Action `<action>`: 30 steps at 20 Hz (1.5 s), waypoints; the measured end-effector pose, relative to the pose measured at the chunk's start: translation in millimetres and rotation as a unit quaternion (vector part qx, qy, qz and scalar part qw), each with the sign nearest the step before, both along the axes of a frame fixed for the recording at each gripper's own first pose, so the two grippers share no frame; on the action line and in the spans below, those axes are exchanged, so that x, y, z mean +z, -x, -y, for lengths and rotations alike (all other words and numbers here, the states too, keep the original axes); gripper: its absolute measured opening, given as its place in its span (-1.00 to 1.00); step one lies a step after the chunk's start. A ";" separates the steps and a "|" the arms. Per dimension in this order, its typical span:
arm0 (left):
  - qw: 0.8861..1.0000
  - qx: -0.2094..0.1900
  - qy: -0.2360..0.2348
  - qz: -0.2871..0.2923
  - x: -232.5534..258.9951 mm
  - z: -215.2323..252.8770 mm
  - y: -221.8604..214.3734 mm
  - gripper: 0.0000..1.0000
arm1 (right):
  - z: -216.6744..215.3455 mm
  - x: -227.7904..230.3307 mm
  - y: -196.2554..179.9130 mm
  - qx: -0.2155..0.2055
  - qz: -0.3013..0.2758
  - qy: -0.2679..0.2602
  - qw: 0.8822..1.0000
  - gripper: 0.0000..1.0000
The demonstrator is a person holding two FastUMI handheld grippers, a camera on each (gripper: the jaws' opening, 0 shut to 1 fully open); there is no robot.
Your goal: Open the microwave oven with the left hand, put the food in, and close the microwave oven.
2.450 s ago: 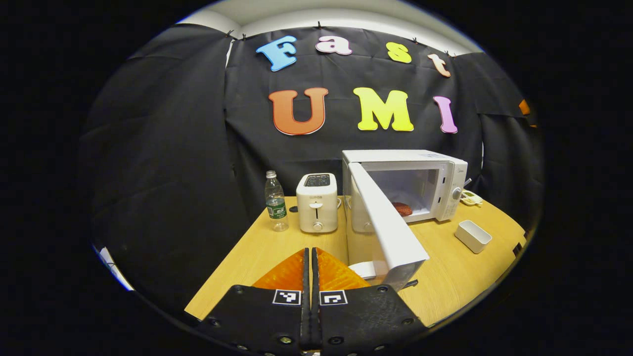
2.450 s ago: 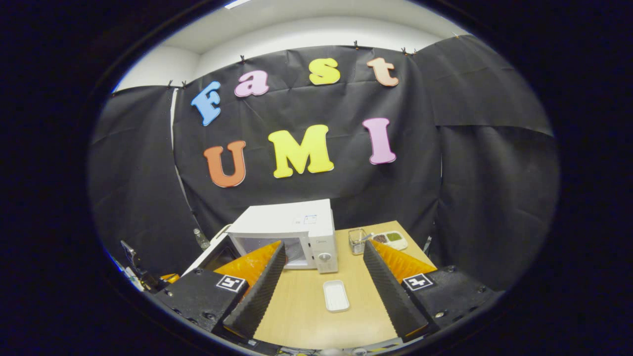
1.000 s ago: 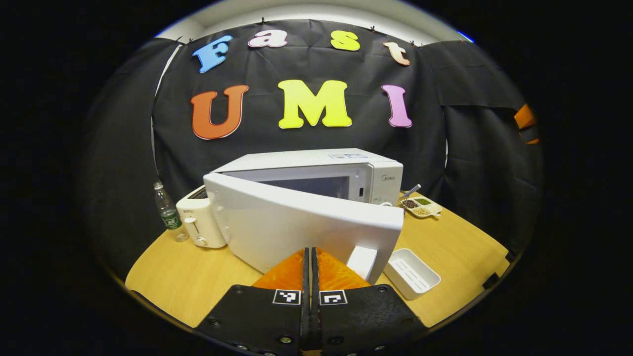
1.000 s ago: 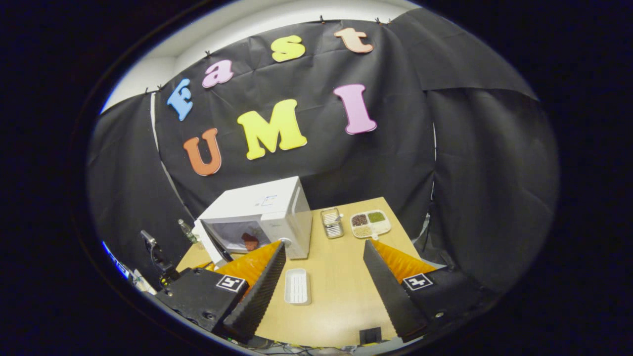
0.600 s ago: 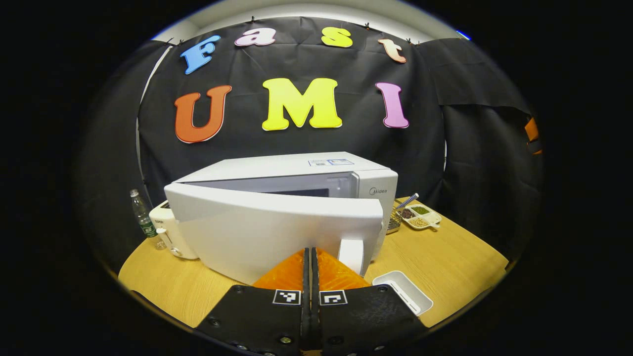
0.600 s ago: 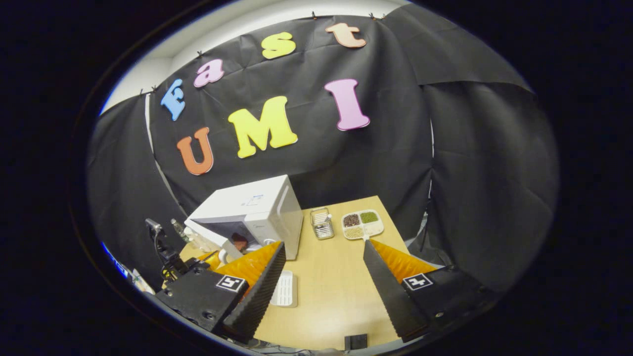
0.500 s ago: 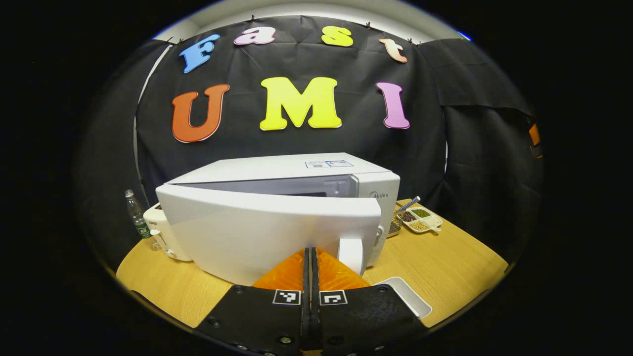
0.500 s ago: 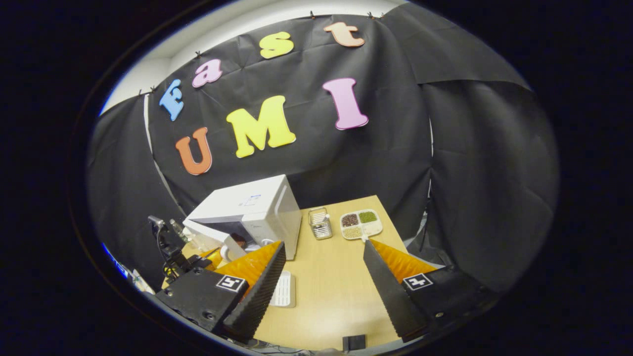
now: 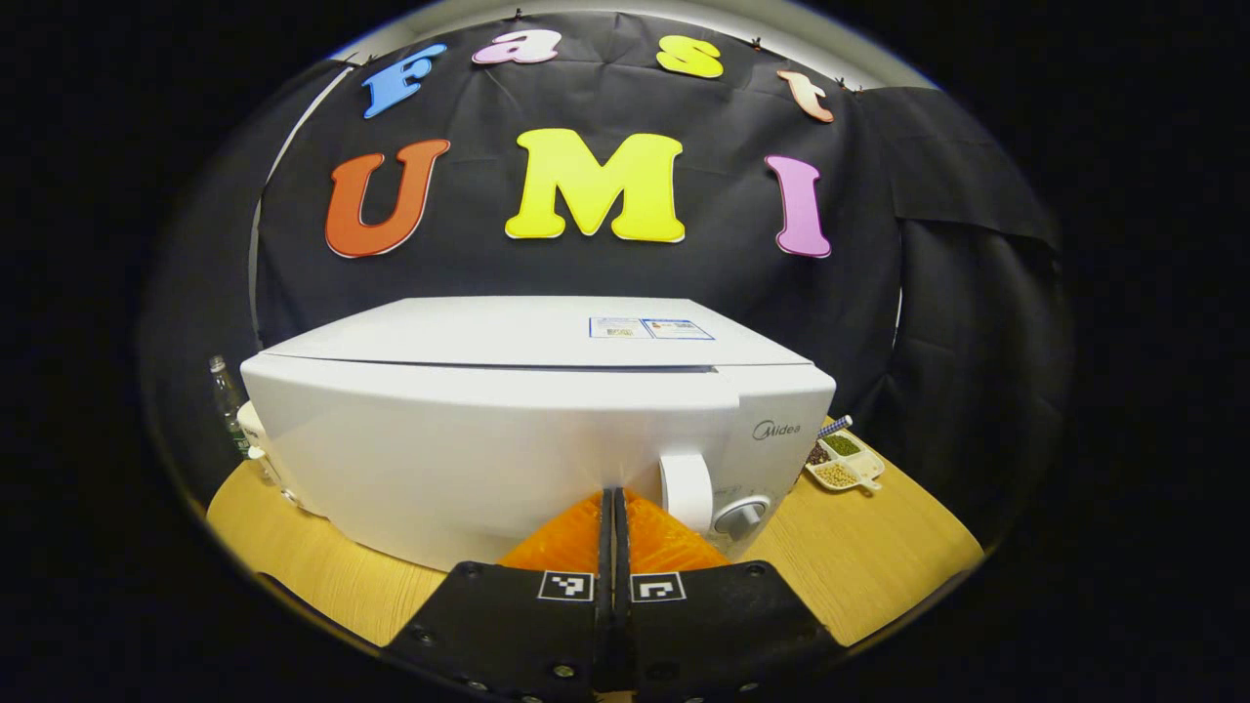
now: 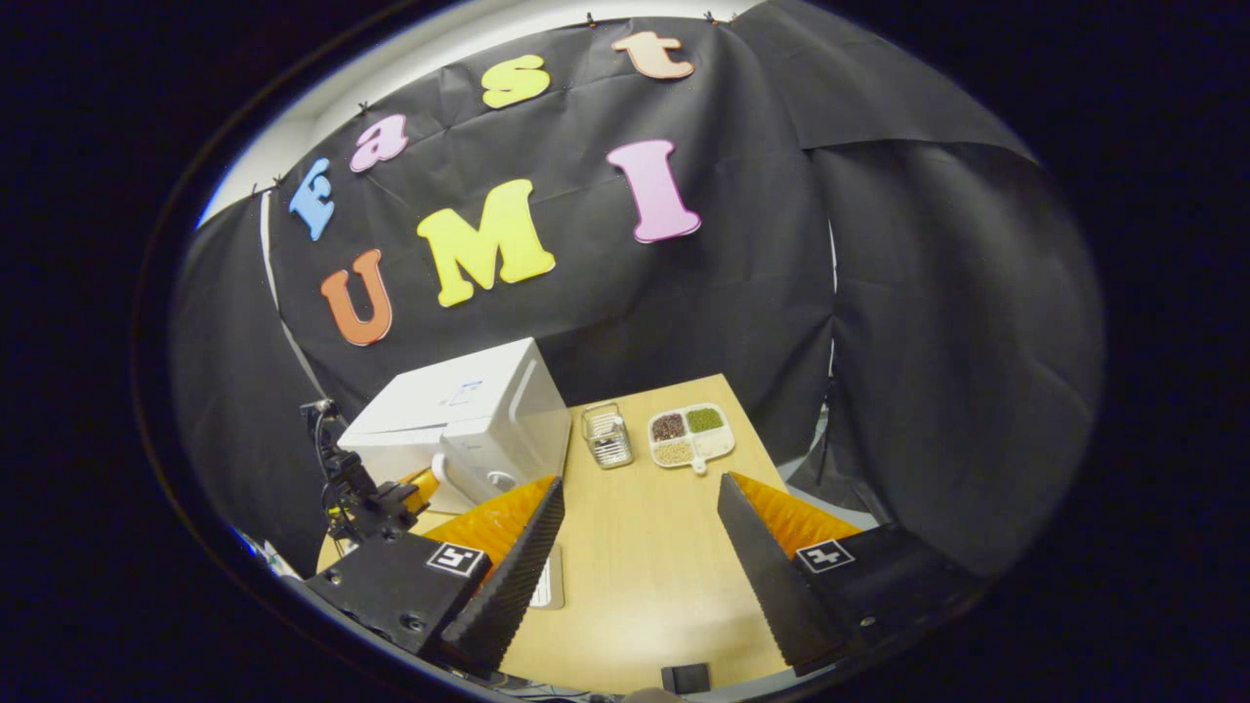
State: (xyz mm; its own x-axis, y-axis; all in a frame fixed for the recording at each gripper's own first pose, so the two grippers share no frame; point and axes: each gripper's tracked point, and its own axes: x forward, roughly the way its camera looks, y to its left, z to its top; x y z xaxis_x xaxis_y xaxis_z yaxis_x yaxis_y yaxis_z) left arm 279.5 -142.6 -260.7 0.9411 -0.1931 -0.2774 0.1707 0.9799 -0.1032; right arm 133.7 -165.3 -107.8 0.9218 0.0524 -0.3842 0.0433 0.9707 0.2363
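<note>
The white microwave stands close in front in the left gripper view, its door lying flush against the body. The food is hidden behind the door. My left gripper is shut with nothing between its fingers, tips against the door just left of the white handle and the knob. In the right gripper view the microwave sits at the left of the table, with the left gripper at its front. My right gripper hangs open and empty above the table, well right of the microwave.
A divided dish of beans and a clear container stand at the back of the wooden table. A white tray lies partly behind my right gripper's finger. A bottle and a toaster stand left of the microwave.
The microwave door has swung from wide open to flush with the body, with my shut left gripper following it in. The right gripper stayed open and drifted back and up.
</note>
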 end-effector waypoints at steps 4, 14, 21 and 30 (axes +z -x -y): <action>1.000 -0.004 -0.008 0.003 -0.6 -1.2 -1.6 -1.00 | -2.0 0.7 -5.3 0.002 0.003 -0.006 1.000 1.00; 1.000 0.006 -0.010 -0.016 -7.1 4.2 -3.0 -1.00 | -7.5 -11.9 -6.5 0.002 -0.005 -0.007 1.000 1.00; 0.992 0.063 -0.092 -0.050 -26.5 -53.9 24.0 0.26 | -6.8 -11.8 8.1 -0.010 -0.001 -0.006 1.000 1.00; 0.997 0.032 -0.070 0.006 42.7 -57.7 86.3 0.90 | -20.9 -6.9 48.1 -0.045 0.014 0.028 0.998 1.00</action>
